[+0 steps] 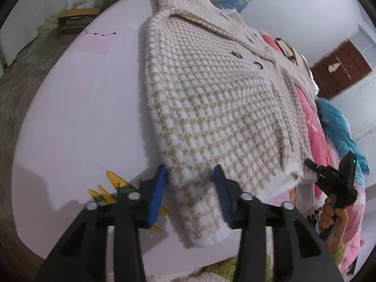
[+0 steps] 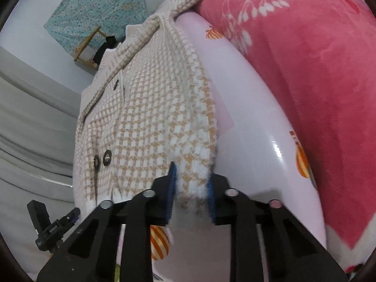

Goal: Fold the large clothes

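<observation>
While both claws straddle coat [image 1: 206, 108] hem, sheet [image 1: 77, 108] lies bare leftward.

Both grippers, left [image 1: 190, 176] and right [image 2: 191, 181], are black with blue ribbed pads and silver screws. A bare hand [image 1: 333, 216] wears a yellow-green cuff.

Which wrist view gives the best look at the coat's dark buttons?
The right wrist view: two buttons sit large and close near the hem of the checked coat, and a third shows higher up. The left wrist view shows only two buttons, smaller and farther off.
</observation>
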A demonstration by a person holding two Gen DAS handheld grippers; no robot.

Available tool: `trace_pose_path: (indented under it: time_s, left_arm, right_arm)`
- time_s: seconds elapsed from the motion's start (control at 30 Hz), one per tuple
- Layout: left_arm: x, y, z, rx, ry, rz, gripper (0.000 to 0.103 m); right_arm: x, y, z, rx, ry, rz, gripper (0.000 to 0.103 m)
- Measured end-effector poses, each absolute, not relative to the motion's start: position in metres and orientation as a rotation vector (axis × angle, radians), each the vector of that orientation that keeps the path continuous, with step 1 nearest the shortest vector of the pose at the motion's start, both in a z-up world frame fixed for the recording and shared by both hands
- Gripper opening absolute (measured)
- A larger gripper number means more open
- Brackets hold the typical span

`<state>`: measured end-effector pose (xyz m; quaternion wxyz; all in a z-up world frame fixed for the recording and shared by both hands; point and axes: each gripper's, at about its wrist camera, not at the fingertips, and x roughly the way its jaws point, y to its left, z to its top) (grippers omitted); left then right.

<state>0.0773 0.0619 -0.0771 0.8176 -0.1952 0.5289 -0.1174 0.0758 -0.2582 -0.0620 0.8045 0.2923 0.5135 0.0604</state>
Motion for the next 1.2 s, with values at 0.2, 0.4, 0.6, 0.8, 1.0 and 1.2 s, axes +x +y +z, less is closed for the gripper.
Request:
trace_pose_path:
  time_s: [0.2,0.4,0.6,0.8,1.0,1.2]
  left_arm:
    - [0.066,0.057,-0.048,-0.254,1.041,-0.261,0.009]
    - [0.048,0.087,0.008,-0.223,0.911,-0.276,0.007]
    - [0.018,0.119,0.030,-0.212,0.920,-0.297,0.007]
    - [-0.015,0.143,-0.005,-0.294,1.121,-0.301,0.010]
    - [-0.011,0.149,-0.038,-0.161,1.203,-0.196,0.030]
    - [0.027,0.150,0.004,-0.102,1.035,-0.163,0.042]
  right_arm:
    - [0.065,-0.253,-0.018,0.566,0.989,0.120,0.005]
    - [0.038,-0.242,0.051,0.489,0.835,0.182,0.005]
    - [-0.017,-0.223,0.077,0.454,0.855,0.247,0.005]
    - [-0.068,-0.218,0.034,0.522,1.063,0.220,0.007]
    - [-0.064,-0.235,0.016,0.438,1.112,0.046,0.042]
    - [-0.014,-0.238,0.055,0.315,0.960,0.014,0.051]
